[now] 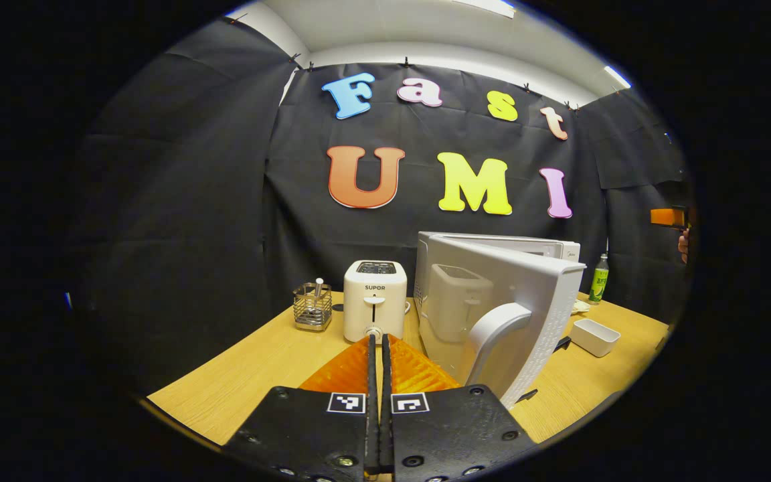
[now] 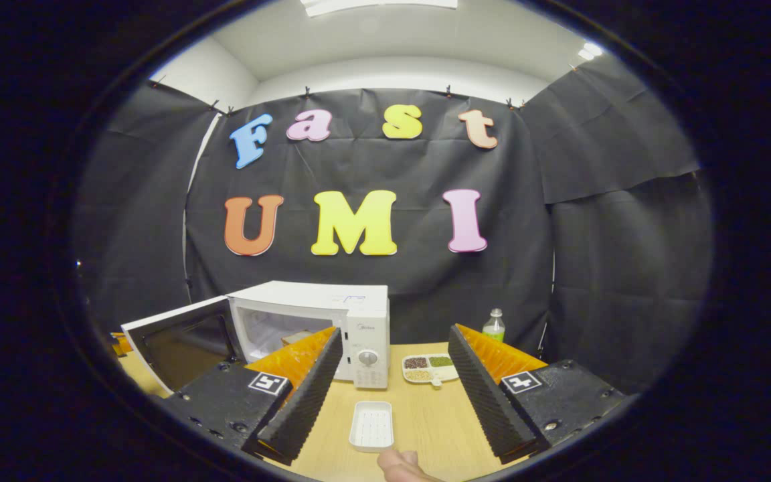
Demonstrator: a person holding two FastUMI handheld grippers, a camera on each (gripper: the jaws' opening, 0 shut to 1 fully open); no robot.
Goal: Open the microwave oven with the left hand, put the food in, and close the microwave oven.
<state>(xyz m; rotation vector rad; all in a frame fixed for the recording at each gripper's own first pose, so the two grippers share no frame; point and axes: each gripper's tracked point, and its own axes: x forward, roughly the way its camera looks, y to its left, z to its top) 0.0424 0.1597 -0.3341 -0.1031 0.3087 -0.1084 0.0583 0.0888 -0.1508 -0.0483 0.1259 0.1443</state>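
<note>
Now the microwave door stands swung open just ahead-right of the left gripper, fingers pressed together on nothing; the right gripper gapes wide (food apparently inside the microwave)

White microwave oven on the wooden table, door swung open, food just inside.

The boxy plastic microwave oven is white. The square toaster is white too. The wooden table is light brown. The small bottle is green.
</note>
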